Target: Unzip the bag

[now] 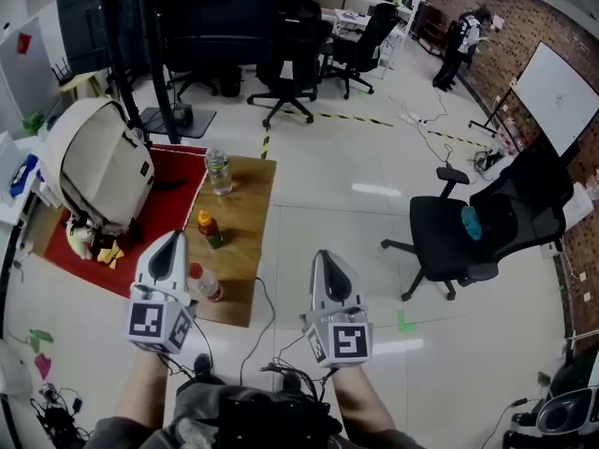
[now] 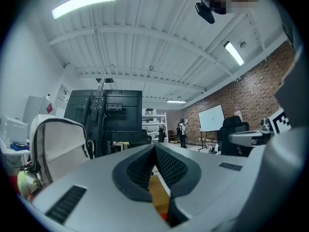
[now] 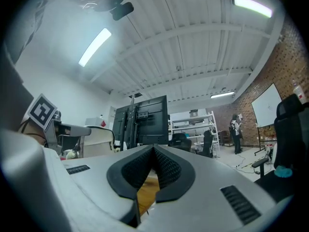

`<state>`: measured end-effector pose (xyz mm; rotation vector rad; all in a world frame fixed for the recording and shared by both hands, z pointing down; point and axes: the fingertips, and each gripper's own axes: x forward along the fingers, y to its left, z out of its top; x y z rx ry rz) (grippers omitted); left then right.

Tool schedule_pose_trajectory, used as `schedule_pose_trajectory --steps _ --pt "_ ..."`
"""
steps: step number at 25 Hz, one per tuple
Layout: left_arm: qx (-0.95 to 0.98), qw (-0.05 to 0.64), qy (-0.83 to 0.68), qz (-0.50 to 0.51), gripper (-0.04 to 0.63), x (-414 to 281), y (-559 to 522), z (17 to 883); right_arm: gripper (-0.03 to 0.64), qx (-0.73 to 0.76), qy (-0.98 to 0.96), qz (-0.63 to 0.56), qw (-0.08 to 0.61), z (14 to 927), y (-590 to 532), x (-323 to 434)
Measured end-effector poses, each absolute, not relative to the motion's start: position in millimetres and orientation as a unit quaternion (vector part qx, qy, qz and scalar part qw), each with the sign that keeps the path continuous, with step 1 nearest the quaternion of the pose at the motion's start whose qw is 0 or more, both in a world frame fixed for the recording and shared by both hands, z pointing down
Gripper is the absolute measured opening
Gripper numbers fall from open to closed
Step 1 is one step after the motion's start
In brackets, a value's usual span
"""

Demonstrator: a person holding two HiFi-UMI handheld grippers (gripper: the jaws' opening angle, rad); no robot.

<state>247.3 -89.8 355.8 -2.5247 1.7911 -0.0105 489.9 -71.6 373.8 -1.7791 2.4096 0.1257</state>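
A cream backpack (image 1: 101, 165) with dark trim stands upright on the red cloth (image 1: 168, 199) at the table's left end; it also shows in the left gripper view as the backpack (image 2: 55, 146). My left gripper (image 1: 171, 241) is shut and empty, near the table's front edge, well short of the bag. My right gripper (image 1: 325, 258) is shut and empty too, over the floor to the right of the table. In each gripper view the jaws meet at the tips: left gripper (image 2: 155, 147), right gripper (image 3: 153, 150).
On the wooden table (image 1: 245, 204) stand a clear water bottle (image 1: 218, 170), a small bottle with an orange cap (image 1: 210, 229) and a red-capped bottle (image 1: 203, 282). Soft toys (image 1: 89, 241) lie by the bag. A black office chair (image 1: 468, 232) stands right; cables (image 1: 262, 344) trail near my feet.
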Motion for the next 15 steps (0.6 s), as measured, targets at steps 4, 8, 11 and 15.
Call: schedule_pose_trajectory --steps 4,8,11,15 --pt "-0.816 0.005 0.578 0.001 0.028 169.5 -128.2 373.8 0.011 -0.602 0.794 0.039 0.076 372.4 -100.1 420.5" --pt "-0.82 -0.009 0.573 0.005 0.028 94.8 -156.7 391.7 0.011 -0.608 0.789 0.05 0.068 373.4 -118.3 348.9" --pt "-0.825 -0.013 0.565 0.004 0.028 43.9 -168.6 392.8 0.011 -0.621 0.779 0.048 0.069 367.9 -124.4 304.6" --pt "-0.833 -0.012 0.553 0.003 0.028 -13.5 -179.4 391.7 0.011 -0.638 0.764 0.048 0.075 357.2 -126.6 253.1"
